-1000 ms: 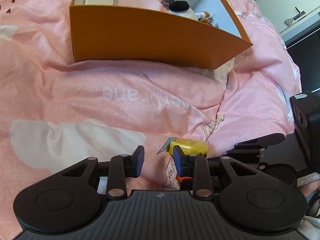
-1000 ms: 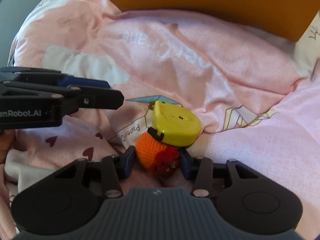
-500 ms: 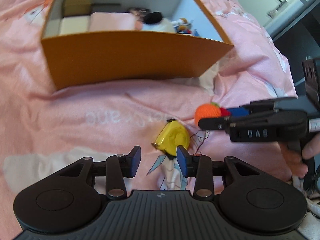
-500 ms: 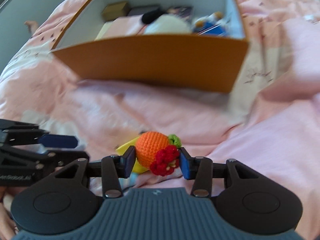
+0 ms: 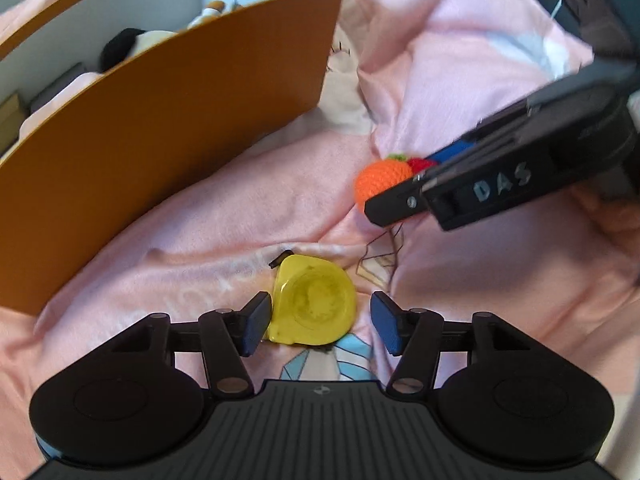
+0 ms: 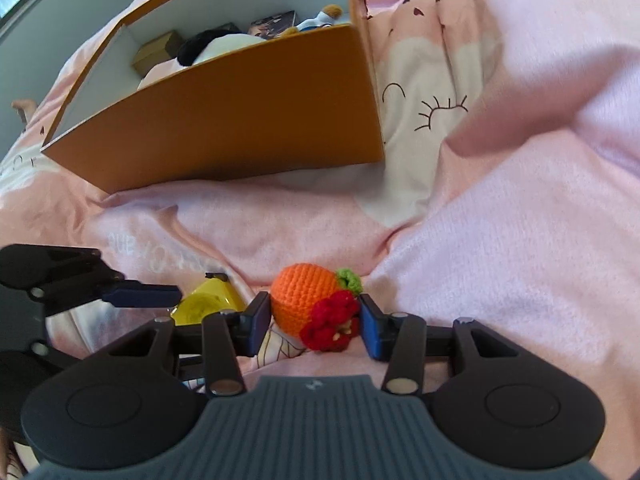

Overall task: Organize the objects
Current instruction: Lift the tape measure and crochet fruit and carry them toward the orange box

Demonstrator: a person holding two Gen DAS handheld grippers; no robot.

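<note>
The orange box (image 5: 168,128) sits far left on the pink bed (image 5: 224,216). The left hand-held gripper (image 5: 320,324) is opening around the yellow tape measure (image 5: 314,306), which lies flat. To the right, the right hand-held gripper (image 6: 314,326) pinches the crochet orange (image 6: 304,298).

We are in a home bedroom, on a bed (image 6: 500,240) covered with a rumpled pink printed quilt (image 5: 224,216). An orange storage box (image 6: 240,120) of soft toys and small boxes sits on it.
</note>
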